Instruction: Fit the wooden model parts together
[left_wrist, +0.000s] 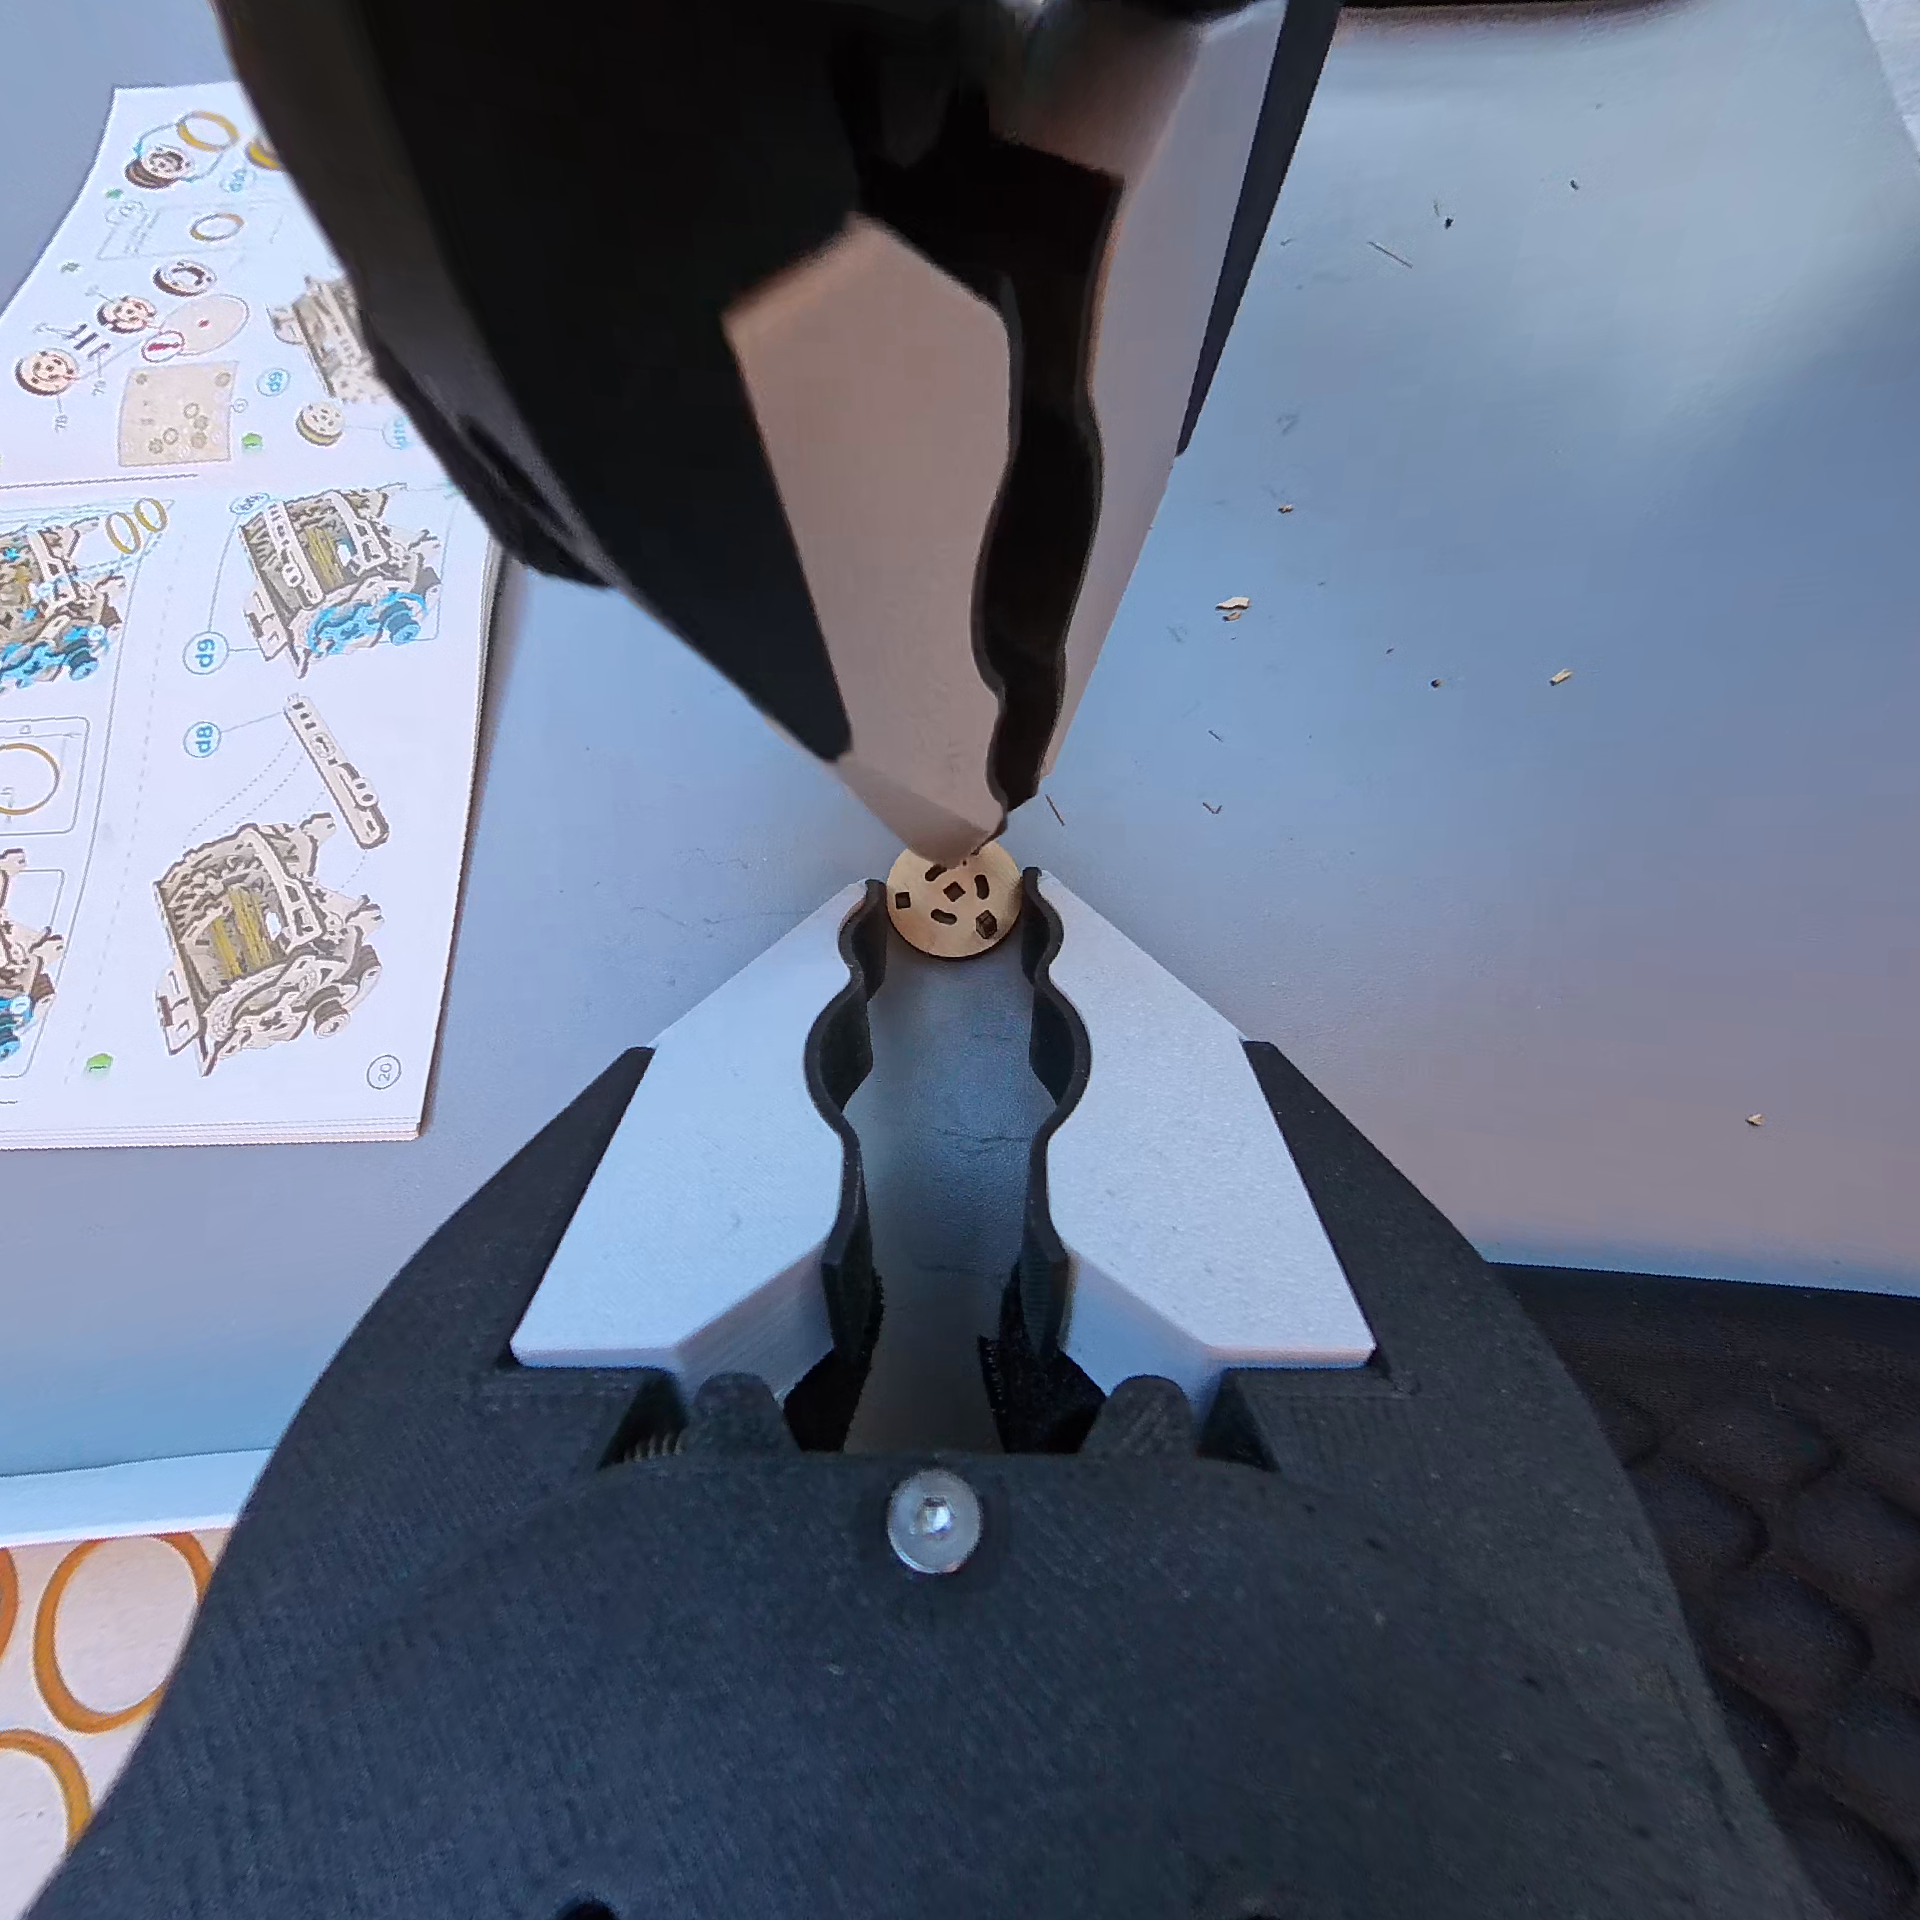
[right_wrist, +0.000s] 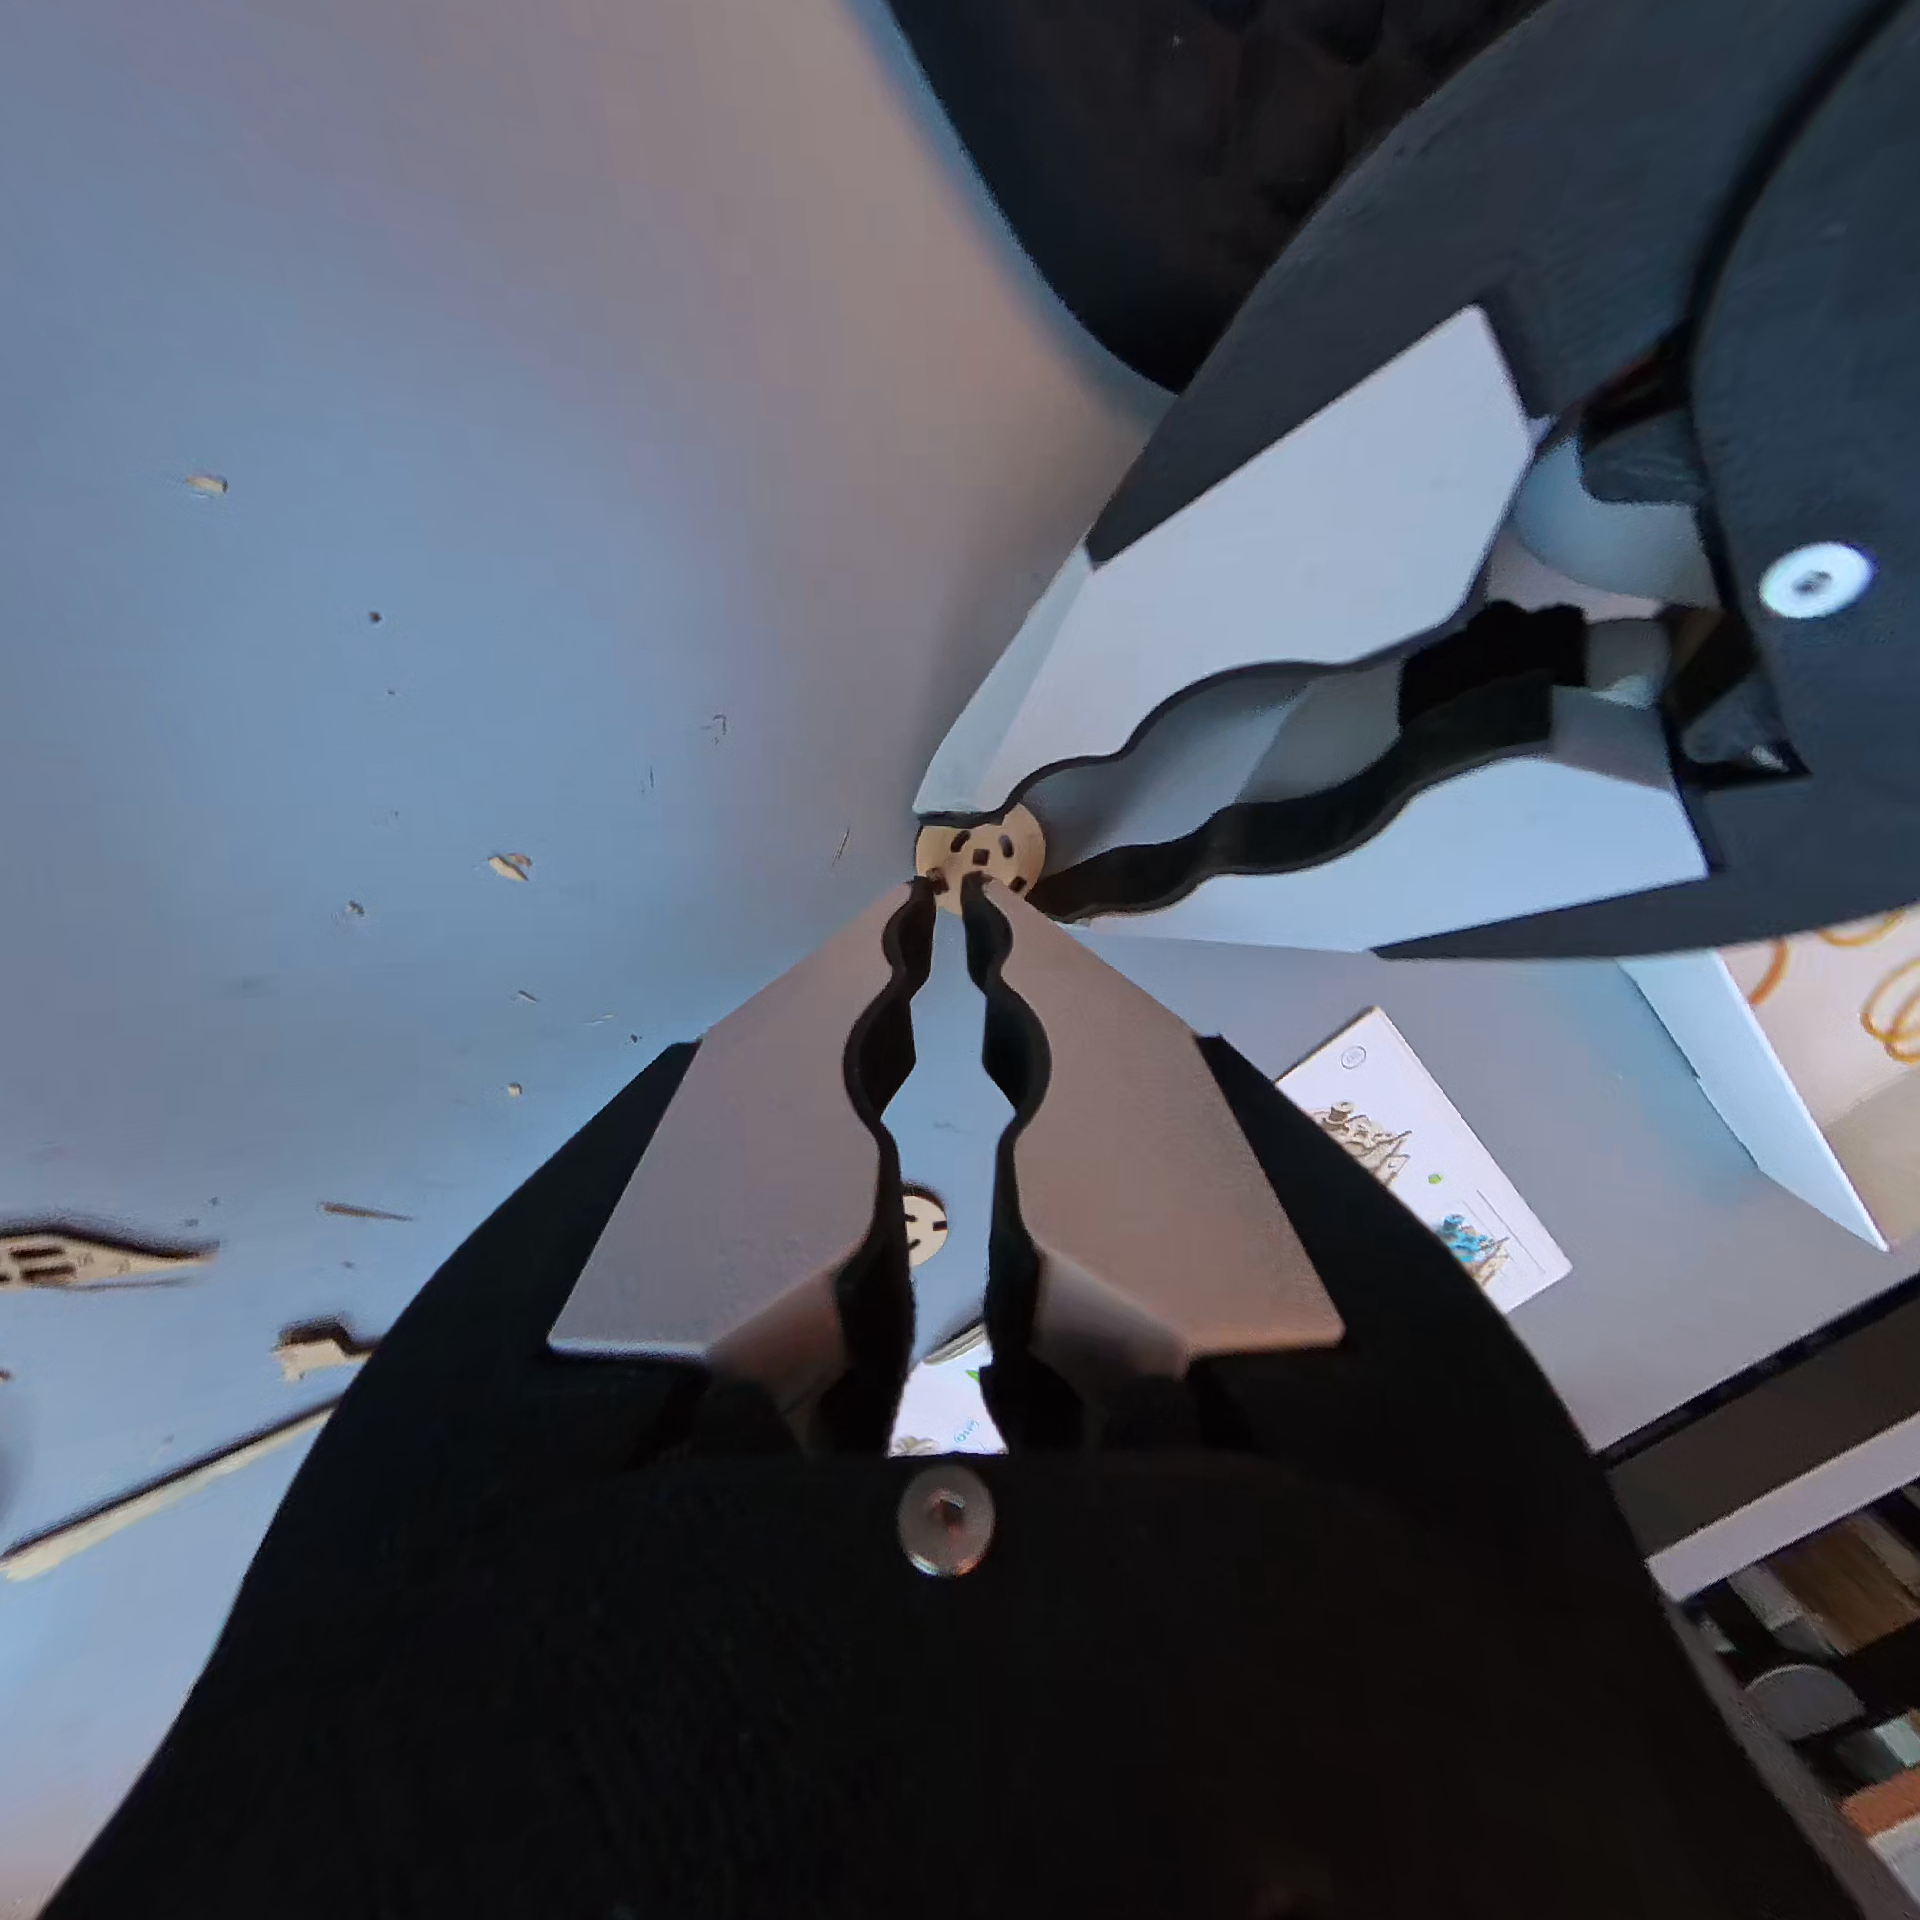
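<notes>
Black gripper bodies filling the lower frame of both wrist views. Beyond them, small round wooden disc with dark cutouts, pinched at its rim between the tips of the left gripper, jaws closed on it just above the grey table. Right gripper meeting the same disc from the opposite side, jaws narrowed to a slim gap at the tips, touching its edge; cannot tell whether anything is held between them. Second perforated wooden disc lying on the table, seen between the right fingers. Open instruction booklet to the left, wood chips scattered nearby, flat wooden parts farther off
</notes>
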